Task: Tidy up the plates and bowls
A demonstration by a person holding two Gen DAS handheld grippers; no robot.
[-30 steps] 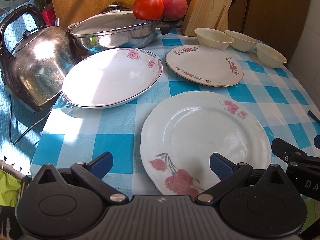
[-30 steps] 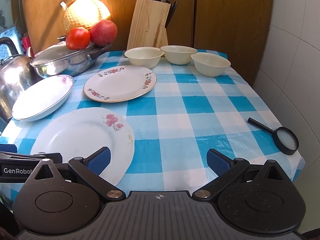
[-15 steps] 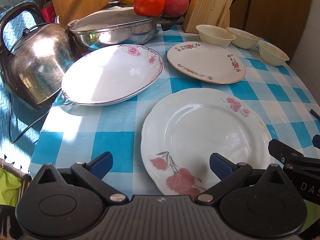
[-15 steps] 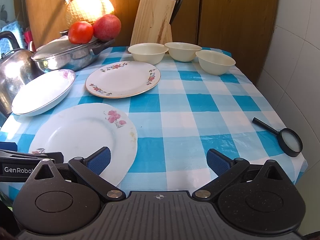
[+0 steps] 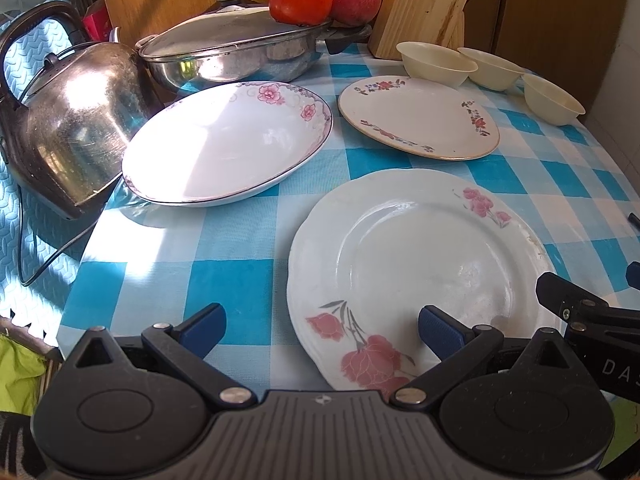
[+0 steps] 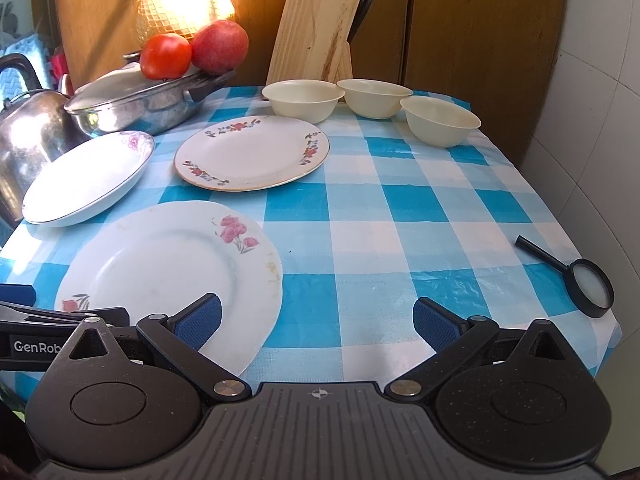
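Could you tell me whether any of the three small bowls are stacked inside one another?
No, the three bowls stand separately in a row on the checked tablecloth.

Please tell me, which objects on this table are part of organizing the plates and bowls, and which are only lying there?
Part of the job:
rose plate
floral-rim plate
deep oval dish
three cream bowls

Only lying there:
kettle
lidded pan
tomato
apple
netted melon
knife block
magnifying glass

open cloth (image 6: 400,232) right; kettle (image 5: 72,128), pot (image 5: 240,56) block left.
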